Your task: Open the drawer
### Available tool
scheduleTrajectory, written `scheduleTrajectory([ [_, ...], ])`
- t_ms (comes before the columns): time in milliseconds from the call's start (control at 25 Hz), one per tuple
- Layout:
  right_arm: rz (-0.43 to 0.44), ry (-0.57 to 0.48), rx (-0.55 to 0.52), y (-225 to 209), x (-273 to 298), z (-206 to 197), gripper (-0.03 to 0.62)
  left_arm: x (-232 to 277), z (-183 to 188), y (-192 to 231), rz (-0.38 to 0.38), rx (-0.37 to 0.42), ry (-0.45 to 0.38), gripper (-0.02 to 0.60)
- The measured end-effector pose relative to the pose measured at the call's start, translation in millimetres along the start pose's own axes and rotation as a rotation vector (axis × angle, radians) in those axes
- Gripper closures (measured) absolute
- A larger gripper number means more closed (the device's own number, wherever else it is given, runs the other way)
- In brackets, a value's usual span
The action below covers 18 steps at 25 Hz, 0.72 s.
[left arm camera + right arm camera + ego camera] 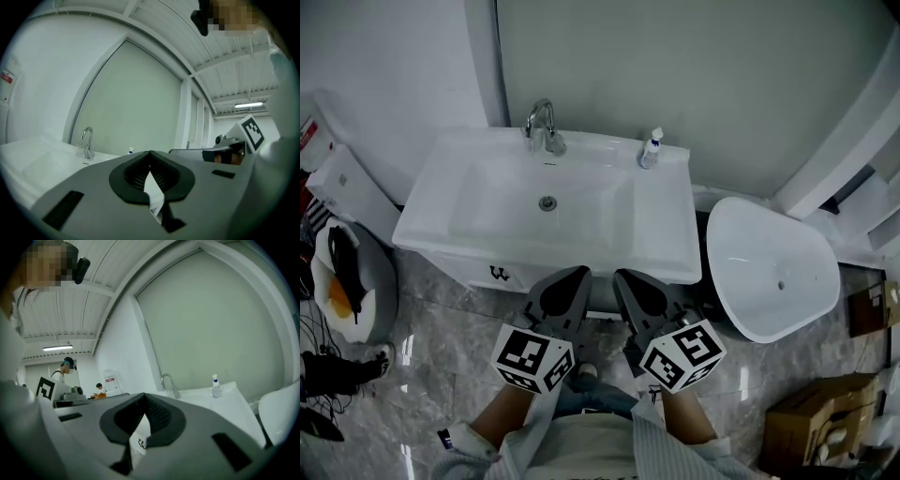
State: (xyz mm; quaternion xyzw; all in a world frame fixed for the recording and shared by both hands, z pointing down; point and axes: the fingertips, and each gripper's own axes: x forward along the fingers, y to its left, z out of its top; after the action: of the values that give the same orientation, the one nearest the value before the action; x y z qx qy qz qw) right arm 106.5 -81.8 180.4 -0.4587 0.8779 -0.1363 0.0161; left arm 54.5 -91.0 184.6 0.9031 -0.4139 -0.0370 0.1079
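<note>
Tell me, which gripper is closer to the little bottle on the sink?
Right. In the head view the right gripper is nearly straight below the bottle; the left gripper lies further left.

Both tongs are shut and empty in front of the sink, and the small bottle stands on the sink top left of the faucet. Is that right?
Not quite. The small bottle stands right of the faucet, as the head view shows. The rest holds: left tongs and right tongs are shut and empty in front of the sink.
</note>
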Motion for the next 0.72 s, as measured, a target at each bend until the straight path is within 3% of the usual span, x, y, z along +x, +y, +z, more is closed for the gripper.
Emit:
scheduleTrajectory([
  [160,0.045,0.007,0.014,6.0,-3.1,7.6,0.583,0.5,10.4,-6.9,-0.018,0.021,-0.007,0.566],
  [720,0.051,0.008,0.019,9.5,-10.7,3.6,0.585,-1.2,7.3,-18.0,-0.069,0.053,0.017,0.566],
])
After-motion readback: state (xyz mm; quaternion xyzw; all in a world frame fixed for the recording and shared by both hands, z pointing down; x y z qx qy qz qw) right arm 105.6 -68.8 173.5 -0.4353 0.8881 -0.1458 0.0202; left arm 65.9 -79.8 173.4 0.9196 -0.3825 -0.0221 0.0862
